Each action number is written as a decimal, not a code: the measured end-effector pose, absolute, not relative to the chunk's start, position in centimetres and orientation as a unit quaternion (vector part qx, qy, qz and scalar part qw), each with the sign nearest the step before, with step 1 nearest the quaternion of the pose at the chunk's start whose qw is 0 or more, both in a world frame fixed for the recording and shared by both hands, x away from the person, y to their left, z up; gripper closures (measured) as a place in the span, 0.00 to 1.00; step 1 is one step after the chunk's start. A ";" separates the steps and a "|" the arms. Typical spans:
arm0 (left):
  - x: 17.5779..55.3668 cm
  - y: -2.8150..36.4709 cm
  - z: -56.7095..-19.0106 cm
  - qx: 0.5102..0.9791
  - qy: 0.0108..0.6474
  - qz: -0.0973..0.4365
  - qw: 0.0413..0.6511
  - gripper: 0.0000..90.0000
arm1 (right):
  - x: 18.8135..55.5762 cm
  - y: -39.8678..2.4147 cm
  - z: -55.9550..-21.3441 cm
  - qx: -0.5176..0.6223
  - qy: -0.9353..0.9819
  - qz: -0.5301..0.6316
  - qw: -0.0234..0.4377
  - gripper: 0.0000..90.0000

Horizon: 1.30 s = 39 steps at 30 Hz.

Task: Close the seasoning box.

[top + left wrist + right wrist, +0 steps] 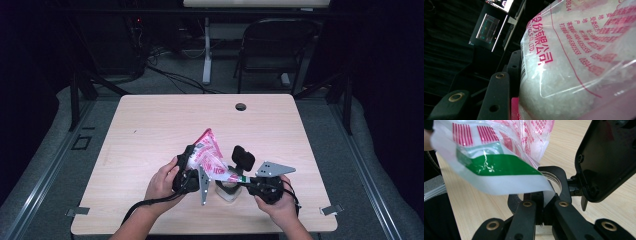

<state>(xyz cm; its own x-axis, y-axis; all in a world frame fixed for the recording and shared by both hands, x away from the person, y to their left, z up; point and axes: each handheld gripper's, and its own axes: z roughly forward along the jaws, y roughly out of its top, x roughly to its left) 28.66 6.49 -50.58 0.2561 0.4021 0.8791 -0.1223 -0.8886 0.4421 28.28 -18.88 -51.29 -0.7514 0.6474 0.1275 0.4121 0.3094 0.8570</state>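
Two-handed, working low over the wooden table [150, 120], close to its near edge.

Holding the clear plastic bag [210, 155] of white granules, printed in red, slanted in the air between the hands: high end away from the person, low corner down over the clear jar [227, 192]. Judging by that slope, letting the granules slide toward the low corner, ready for pouring into the jar.

Keeping the jar standing on the table just under that corner, between the two hands, with its black flip lid [243, 157] swung up and back, leaving the round mouth [554, 178] open beneath the bag's green-banded end [499, 165].

Carrying the weight with the left gripper [195, 157], clamping the full body of the bag [574, 62] about halfway closed, one black finger [497, 97] pressing flat against the bulging film; not seeing the other finger behind the plastic.

Steering with the right gripper [239, 179], pointing across toward the jar and pinching the thin flat corner of the bag, fingers [525, 215] closing fully on the film with no gap between them, presumably aiming that corner at the mouth; not telling whether the corner is cut open.
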 end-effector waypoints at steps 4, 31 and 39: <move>28.7 6.5 -50.6 0.763 0.093 0.601 0.218 0.70 | 28.3 -18.9 -51.3 0.331 0.800 0.486 0.121 1.00; 28.5 6.3 -50.3 0.758 0.075 0.616 0.203 0.71 | 28.4 -18.9 -51.4 0.330 0.801 0.484 0.122 1.00; 28.3 6.1 -50.2 0.752 0.067 0.626 0.196 0.70 | 28.4 -19.0 -51.4 0.332 0.800 0.486 0.121 1.00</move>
